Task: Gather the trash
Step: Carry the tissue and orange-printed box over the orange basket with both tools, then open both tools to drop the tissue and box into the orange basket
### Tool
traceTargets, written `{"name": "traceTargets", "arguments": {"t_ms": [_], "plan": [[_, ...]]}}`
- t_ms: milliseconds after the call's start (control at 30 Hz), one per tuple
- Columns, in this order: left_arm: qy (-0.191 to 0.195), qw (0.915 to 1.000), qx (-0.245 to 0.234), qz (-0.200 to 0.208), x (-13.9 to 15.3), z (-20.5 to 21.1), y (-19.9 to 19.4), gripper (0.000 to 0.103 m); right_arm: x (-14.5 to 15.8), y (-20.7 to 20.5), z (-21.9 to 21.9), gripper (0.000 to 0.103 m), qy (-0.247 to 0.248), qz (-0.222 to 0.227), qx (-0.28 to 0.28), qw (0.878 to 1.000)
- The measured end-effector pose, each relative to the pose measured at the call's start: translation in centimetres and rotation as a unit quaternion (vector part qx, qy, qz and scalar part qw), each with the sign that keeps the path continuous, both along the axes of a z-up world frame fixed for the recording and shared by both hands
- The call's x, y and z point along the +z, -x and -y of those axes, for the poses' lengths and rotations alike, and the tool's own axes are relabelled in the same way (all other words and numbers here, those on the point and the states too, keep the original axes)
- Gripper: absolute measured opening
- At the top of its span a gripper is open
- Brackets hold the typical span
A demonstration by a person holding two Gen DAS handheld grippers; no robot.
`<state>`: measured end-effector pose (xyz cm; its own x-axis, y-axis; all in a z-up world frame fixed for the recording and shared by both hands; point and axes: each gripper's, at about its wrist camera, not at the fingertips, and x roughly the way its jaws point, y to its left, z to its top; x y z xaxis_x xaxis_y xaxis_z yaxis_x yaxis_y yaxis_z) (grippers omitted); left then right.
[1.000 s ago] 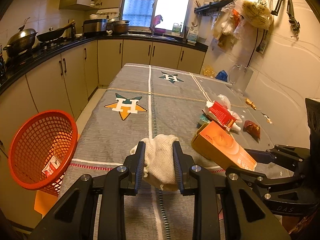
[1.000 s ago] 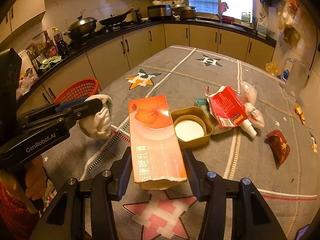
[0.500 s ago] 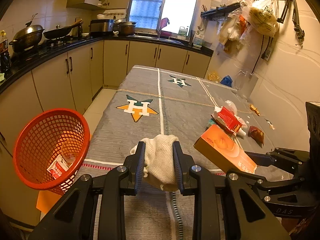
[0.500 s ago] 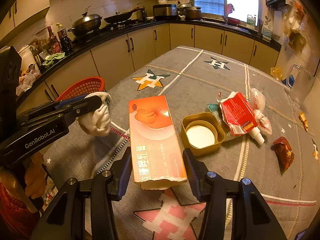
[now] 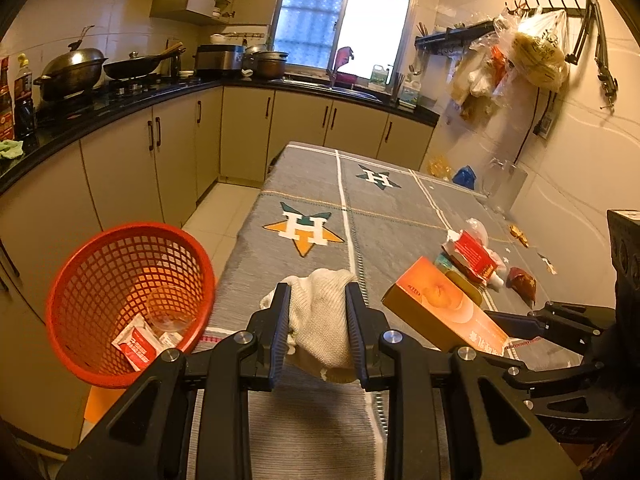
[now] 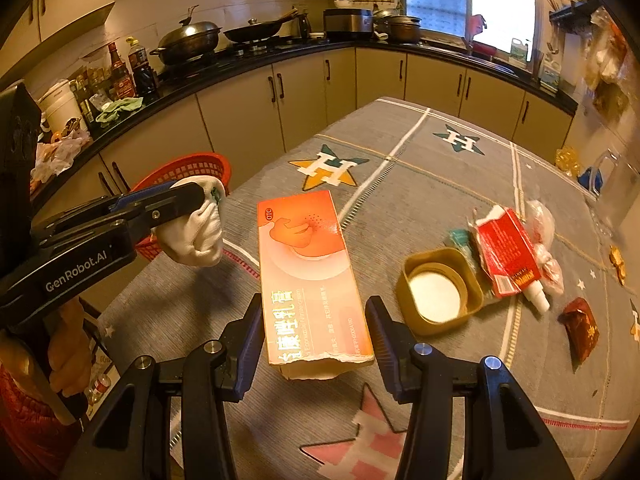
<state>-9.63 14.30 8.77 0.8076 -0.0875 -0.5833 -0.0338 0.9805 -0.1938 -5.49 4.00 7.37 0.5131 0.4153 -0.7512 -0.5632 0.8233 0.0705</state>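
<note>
Two grippers, one item each. Left gripper (image 5: 318, 330): jaws narrow, clamped on one crumpled off-white knitted cloth wad (image 5: 320, 320), bulging above and below the pads, held clear above the near edge of the grey star-patterned tablecloth (image 5: 392, 216). Right gripper (image 6: 316, 344): jaws about half apart, pressed on the torn near end of one long orange cardboard carton (image 6: 306, 264) with printed characters, far end pointing away, lifted off the cloth. Beyond the table's left near corner: one red plastic mesh basket (image 5: 120, 276), holding a red-and-white sachet and a clear cup. Toward the right edge: one tan square lid (image 6: 440, 292), one red torn packet (image 6: 508, 256), one dark red wrapper (image 6: 582, 330).
</note>
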Motion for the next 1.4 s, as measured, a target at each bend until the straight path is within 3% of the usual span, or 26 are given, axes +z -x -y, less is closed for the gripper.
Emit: {"name": "traceTargets", "arguments": {"t_ms": [333, 667, 1033, 1333, 1400], "plan": [[-0.004, 0.9992, 0.036, 0.018, 1.5, -3.5, 0.5, 0.026, 0.7, -0.7, -3.4, 0.054, 0.002, -0.001, 0.026, 1.0], [-0.011, 0.9946, 0.099, 0.03, 3.0, -10.0, 0.5, 0.026, 2.5, -2.3, -8.9, 0.054, -0.022, -0.005, 0.06, 0.998], [0.01, 0.9892, 0.145, -0.018, -1.5, -15.7, -0.5, 0.026, 1.2, -4.8, -16.0, 0.054, -0.048, -0.057, 0.093, 0.993], [0.018, 0.9875, 0.152, -0.039, -3.7, -17.7, -1.2, 0.028, -0.5, -7.0, -19.4, 0.055, -0.063, -0.093, 0.091, 0.989], [0.019, 0.9872, 0.153, -0.041, -3.9, -17.8, -1.3, 0.032, -0.8, -7.4, -20.1, 0.055, -0.064, -0.098, 0.091, 0.989]]}}
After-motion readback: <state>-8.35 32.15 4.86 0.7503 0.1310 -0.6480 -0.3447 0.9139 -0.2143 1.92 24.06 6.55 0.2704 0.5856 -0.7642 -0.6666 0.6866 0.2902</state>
